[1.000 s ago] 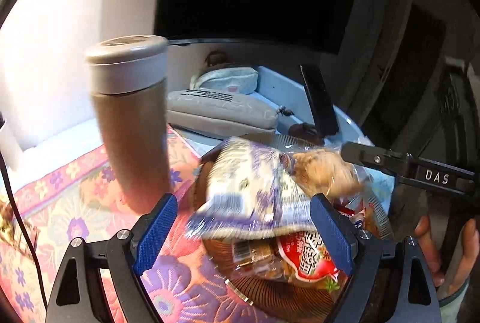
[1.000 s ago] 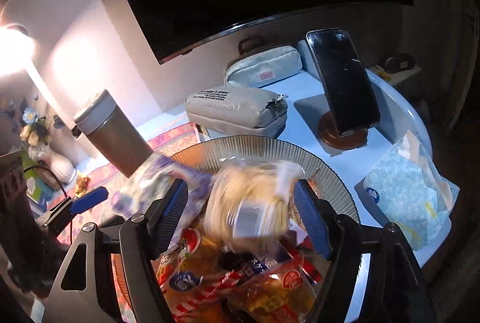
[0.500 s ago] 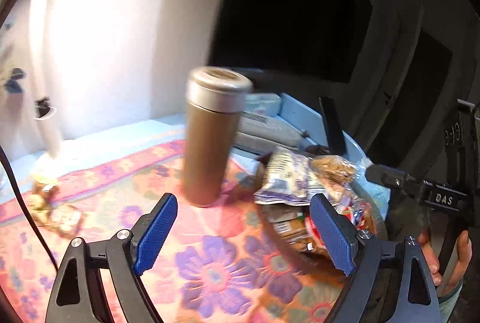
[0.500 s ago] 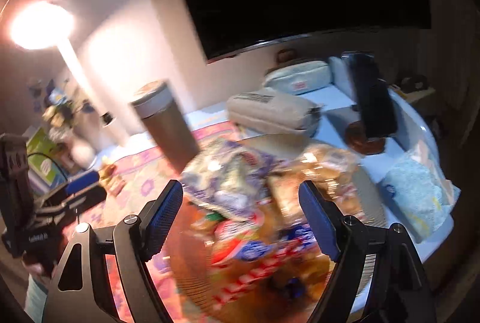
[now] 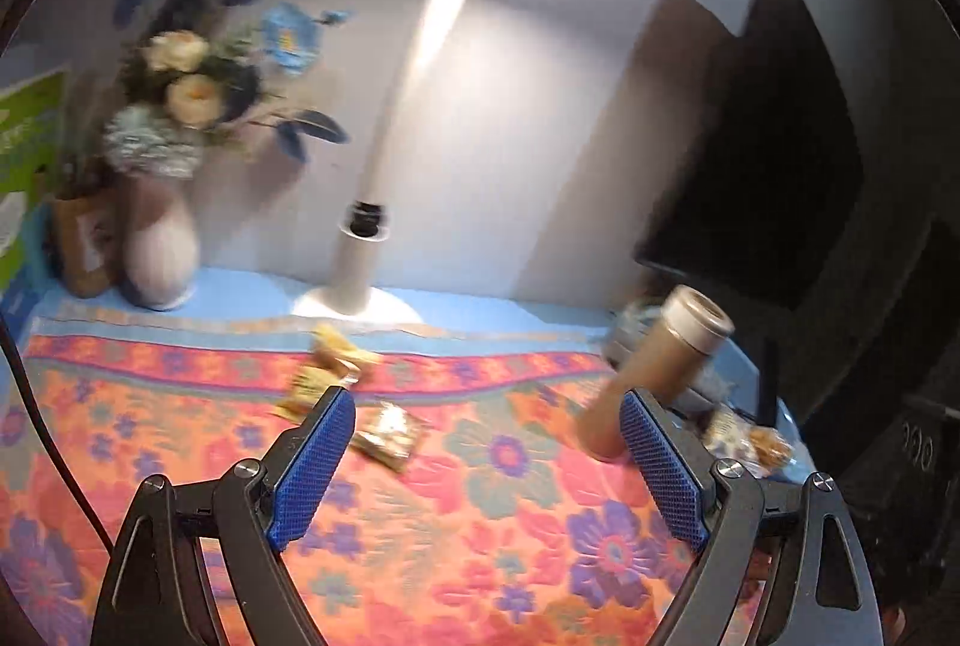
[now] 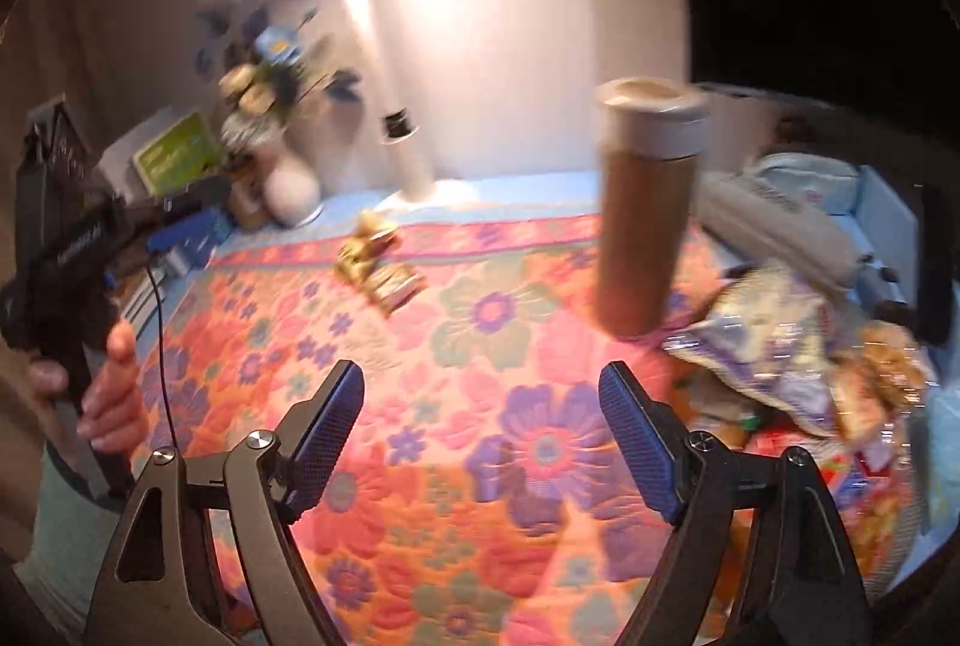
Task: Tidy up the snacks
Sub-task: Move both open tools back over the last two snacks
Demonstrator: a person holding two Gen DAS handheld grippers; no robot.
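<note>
Left gripper [image 5: 483,457] and right gripper [image 6: 483,433] both spread wide, holding nothing, above the floral cloth [image 6: 468,358]. Small snack packets [image 5: 360,394] lying near the cloth's far edge, before the lamp base [image 5: 354,301]. Snack pile [image 6: 798,364] at the right edge, beside the upright flask [image 6: 645,208].

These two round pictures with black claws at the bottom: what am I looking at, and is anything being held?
No robot here: a person holds a two-finger gripper in each hand, with a wide-angle camera on each. The left gripper and right gripper are both open and hold nothing. The right view also shows the person's left hand. Below lies a flowered cloth with small snack packets near a lamp, a tall flask, and a heap of snacks at the right.
</note>
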